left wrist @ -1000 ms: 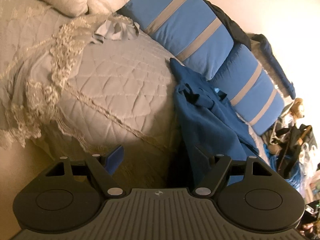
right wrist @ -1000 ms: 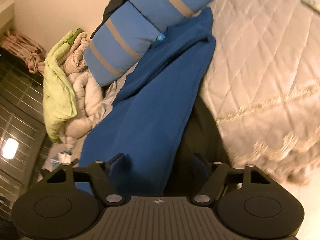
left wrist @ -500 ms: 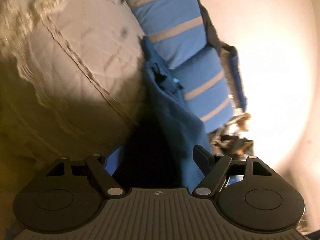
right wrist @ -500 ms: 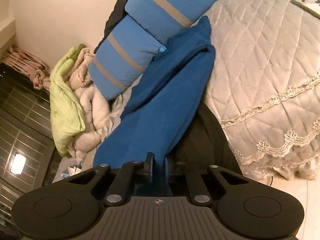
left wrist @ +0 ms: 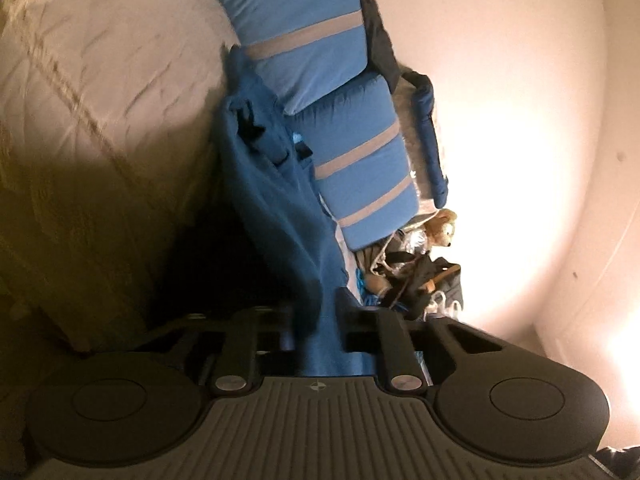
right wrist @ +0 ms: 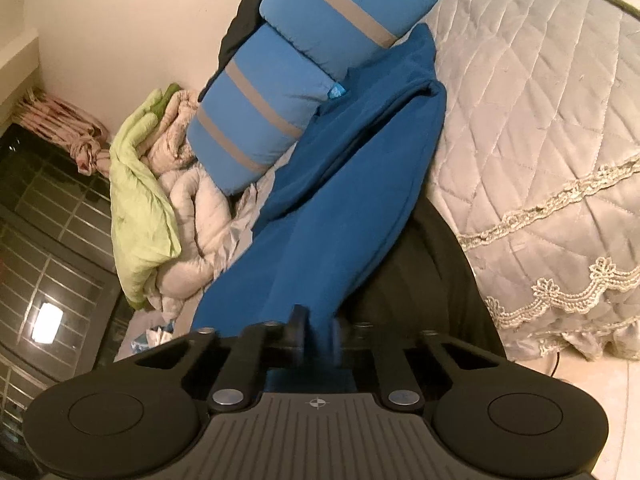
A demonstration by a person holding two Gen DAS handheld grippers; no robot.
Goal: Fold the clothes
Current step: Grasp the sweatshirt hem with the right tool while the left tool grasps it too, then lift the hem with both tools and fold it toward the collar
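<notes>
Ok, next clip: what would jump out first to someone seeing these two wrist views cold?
The blue garment stands out first, stretched from the bed edge down into both views, with the left gripper and the right gripper each shut on an end of it. Just behind it lie two blue bolsters with grey stripes, between the wall and the quilted grey bedspread. A teddy bear sits by the wall in the left view.

The garment (right wrist: pixel 348 200) is draped over the bed (right wrist: pixel 540 128) edge, against the pillows (right wrist: pixel 280 92). Bedding (right wrist: pixel 176 208) is piled left of the pillows. Each claw (left wrist: pixel 316 320) (right wrist: pixel 316 326) is clamped on the garment's near end.
</notes>
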